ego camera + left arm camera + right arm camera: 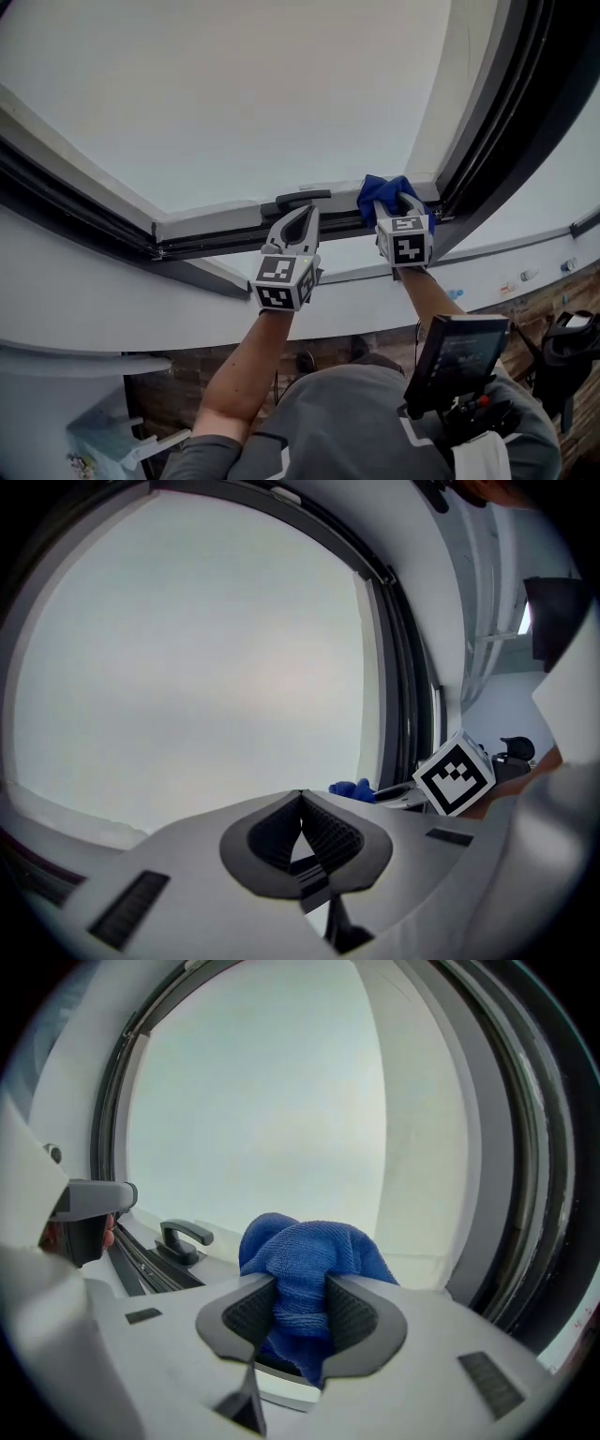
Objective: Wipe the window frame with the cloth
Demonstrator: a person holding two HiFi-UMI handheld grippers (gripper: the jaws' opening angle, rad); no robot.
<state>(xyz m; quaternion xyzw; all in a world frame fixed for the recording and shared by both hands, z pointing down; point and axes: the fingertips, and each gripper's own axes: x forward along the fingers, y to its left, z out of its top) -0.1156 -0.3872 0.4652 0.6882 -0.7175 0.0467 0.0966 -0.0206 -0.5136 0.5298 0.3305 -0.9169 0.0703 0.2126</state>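
Note:
A bunched blue cloth (386,193) (305,1262) is clamped in my right gripper (397,208) (300,1312), which presses it against the lower window frame (211,220) near the frame's right corner. The cloth (353,788) also shows as a small blue lump in the left gripper view. My left gripper (297,219) (302,810) is shut with nothing between its jaws, its tips just below the dark window handle (302,198) (184,1237). The pale glass pane fills the upper part of all views.
Dark frame rails (506,122) run up the right side of the window. A white sill (112,300) lies below the frame. A dark screen device (457,361) hangs at the person's chest, and the brick wall (553,291) shows lower right.

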